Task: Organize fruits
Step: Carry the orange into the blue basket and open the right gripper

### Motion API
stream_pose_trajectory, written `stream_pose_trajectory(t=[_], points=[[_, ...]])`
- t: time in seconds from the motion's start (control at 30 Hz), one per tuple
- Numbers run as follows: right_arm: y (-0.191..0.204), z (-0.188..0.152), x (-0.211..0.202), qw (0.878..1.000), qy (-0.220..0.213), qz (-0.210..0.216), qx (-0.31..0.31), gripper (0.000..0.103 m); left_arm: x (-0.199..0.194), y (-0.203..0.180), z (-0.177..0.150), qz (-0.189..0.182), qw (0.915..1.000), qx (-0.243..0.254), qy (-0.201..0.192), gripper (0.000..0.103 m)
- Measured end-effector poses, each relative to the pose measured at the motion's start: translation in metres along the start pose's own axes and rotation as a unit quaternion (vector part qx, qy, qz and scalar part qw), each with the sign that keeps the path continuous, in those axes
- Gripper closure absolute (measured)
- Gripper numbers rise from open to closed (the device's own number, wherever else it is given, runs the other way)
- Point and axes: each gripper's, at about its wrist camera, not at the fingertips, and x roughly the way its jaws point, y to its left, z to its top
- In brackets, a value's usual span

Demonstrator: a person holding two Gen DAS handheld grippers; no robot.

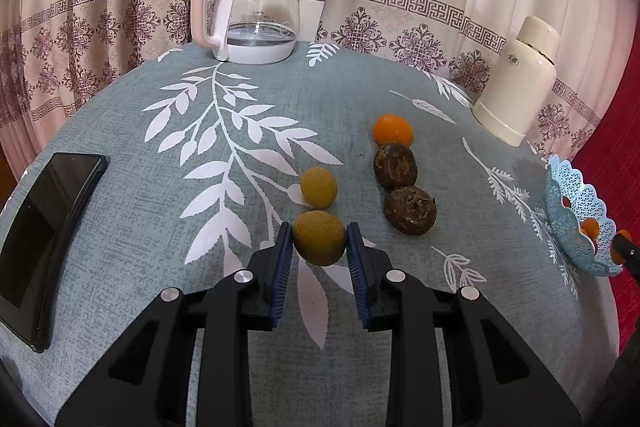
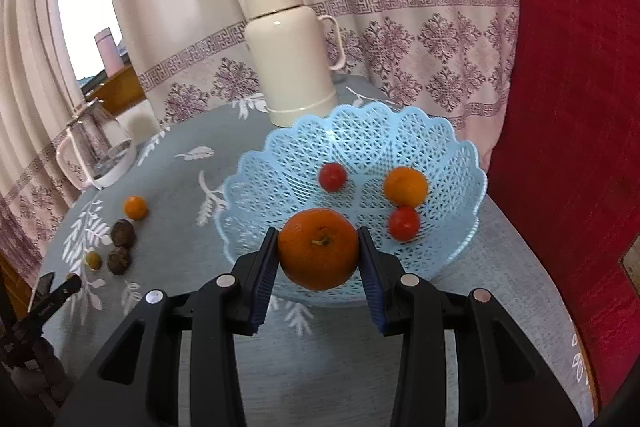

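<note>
My left gripper (image 1: 319,241) is shut on a yellow-green fruit (image 1: 319,237) just above the tablecloth. Beyond it lie a second yellow fruit (image 1: 319,186), two dark brown fruits (image 1: 409,210) (image 1: 395,164) and a small orange (image 1: 393,131). My right gripper (image 2: 318,255) is shut on a large orange (image 2: 318,254), held over the near rim of the light blue lattice basket (image 2: 452,163). The basket holds an orange (image 2: 405,185) and two small red fruits (image 2: 332,176) (image 2: 404,223). The basket also shows in the left wrist view (image 1: 568,187) at the right table edge.
A glass kettle with a pink handle (image 1: 256,7) stands at the back of the table. A cream thermos (image 1: 520,79) stands at the back right, just behind the basket. A black phone (image 1: 44,239) lies at the left edge. Curtains hang behind; a red surface (image 2: 576,107) is on the right.
</note>
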Motion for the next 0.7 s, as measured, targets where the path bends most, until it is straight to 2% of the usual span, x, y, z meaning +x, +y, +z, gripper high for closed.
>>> stream_pose_trajectory(t=[0.27, 0.47, 0.57, 0.67, 0.7], points=[[-0.007, -0.005, 0.011, 1.0, 0.013, -0.006, 0.006, 0.063, 0.001, 0.001, -0.001, 0.003, 1.0, -0.001, 0.002, 0.075], [-0.01, -0.004, 0.008, 1.0, 0.005, -0.003, 0.015, 0.062, 0.0, 0.0, 0.0, 0.002, 1.0, 0.0, 0.001, 0.075], [-0.012, -0.002, 0.001, 1.0, -0.01, -0.009, 0.022, 0.061, 0.001, 0.0, 0.0, 0.002, 1.0, -0.001, 0.001, 0.075], [-0.016, 0.002, -0.012, 0.998, -0.045, -0.03, 0.029, 0.049, 0.0, 0.0, 0.0, 0.002, 1.0, 0.001, 0.001, 0.075], [-0.019, 0.003, -0.016, 0.997, -0.057, -0.04, 0.032, 0.049, 0.0, 0.0, 0.0, 0.002, 1.0, 0.003, 0.0, 0.075]])
